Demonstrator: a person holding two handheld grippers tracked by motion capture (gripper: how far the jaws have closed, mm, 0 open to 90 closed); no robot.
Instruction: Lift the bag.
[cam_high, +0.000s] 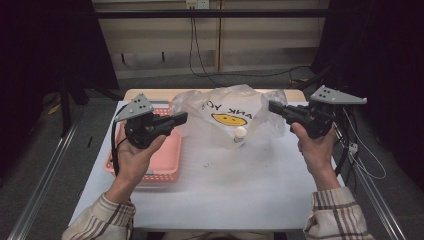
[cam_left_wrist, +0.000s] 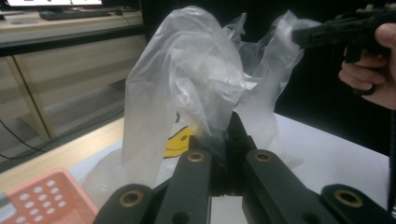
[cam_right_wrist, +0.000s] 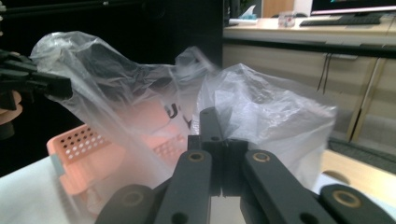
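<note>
Overhead, both hands held their tools raised above the white table (cam_high: 225, 185), one at each side of a clear plastic bag (cam_high: 235, 112).

Left gripper (cam_high: 182, 118): jaws pressed together on the bag's left edge. In the left gripper view the film rose straight out of the closed jaw tips and billowed upward.

Right gripper (cam_high: 272, 106): jaws likewise pressed together, pinching the bag's right edge. In the right gripper view a fold of plastic sat against the closed tips.

Bag: stretched between the two grippers, above the far middle of the table. Printed with a yellow smiley face (cam_high: 229, 119) and dark lettering, seen upside down from the high view. Whether its bottom touched the table could not be told.

A small pale round object (cam_high: 240, 132) showed at the bag's lower part, just under the smiley; too small to identify. A tiny pale speck (cam_high: 205, 164) lay on the table nearer the person.

Pink perforated basket (cam_high: 167, 157): on the table at left, below the left gripper and just beside the bag.

Sleeves: plaid, pale with dark stripes, at the near table edge.

Background: dark floor, cables along the far wall.
</note>
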